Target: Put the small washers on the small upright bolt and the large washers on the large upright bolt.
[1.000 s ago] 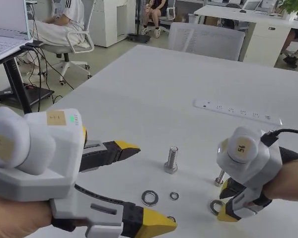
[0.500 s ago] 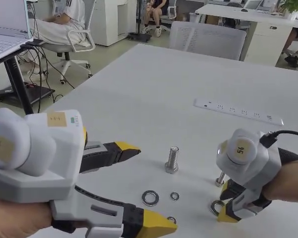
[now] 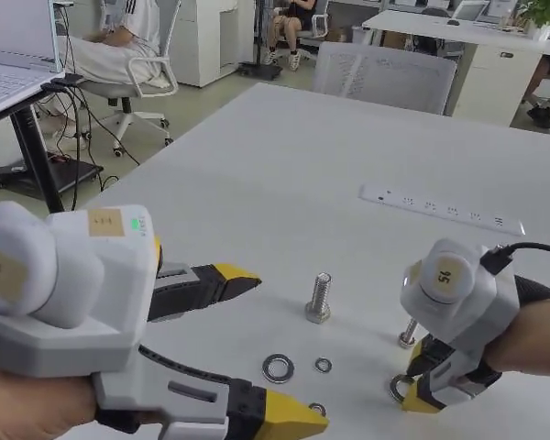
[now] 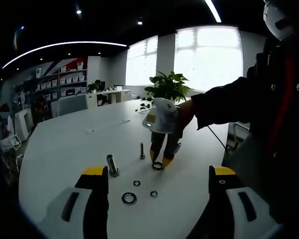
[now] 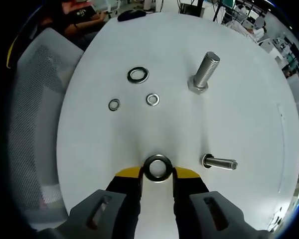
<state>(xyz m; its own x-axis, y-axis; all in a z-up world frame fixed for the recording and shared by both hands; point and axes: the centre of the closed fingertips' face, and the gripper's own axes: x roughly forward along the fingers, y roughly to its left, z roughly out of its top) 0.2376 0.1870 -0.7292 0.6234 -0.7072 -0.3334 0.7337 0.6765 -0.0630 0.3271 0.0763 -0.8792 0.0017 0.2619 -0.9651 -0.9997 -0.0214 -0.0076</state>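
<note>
Right gripper point(image 5: 157, 173) tight on large washer point(image 5: 157, 158) at its tips, small bolt point(image 5: 220, 162) beside.

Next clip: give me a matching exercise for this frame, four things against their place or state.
Things:
1. large bolt
2. left gripper
3. right gripper
4. power strip

States:
A. jaws wide open, holding nothing
B. jaws shut on a large washer
C. lying flat, farther back on the table
D. standing upright on its head

Pairs: 1-D, 2-A, 3-B, 4-C
</note>
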